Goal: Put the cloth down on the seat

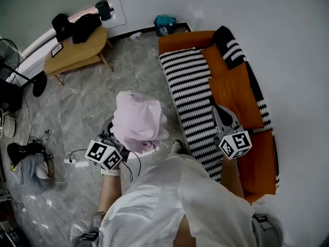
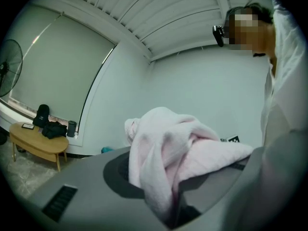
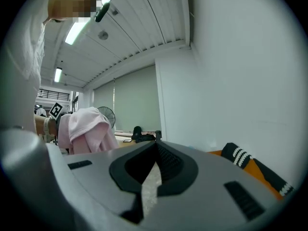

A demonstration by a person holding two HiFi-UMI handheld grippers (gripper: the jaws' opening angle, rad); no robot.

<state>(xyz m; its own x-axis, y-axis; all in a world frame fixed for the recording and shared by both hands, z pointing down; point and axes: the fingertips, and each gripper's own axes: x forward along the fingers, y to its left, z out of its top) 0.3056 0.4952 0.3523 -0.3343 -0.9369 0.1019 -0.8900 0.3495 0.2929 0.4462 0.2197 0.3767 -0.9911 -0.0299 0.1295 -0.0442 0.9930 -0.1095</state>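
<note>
Cloth (image 1: 136,120) first: pale pink, bunched up and clamped in the left gripper (image 1: 117,133), spilling over its jaws at the centre of the head view. It hangs above the grey floor (image 1: 82,102), just left of the sofa's striped throw (image 1: 193,96) (beside it, not on it). Right gripper (image 1: 219,111), lower right of centre, has its jaws pinched together on nothing, over the orange seat (image 1: 231,91).

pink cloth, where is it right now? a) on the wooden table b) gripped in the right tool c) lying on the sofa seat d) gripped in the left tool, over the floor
d: the pink cloth bunches out between the jaws of the left tool, over the floor beside the sofa.
</note>
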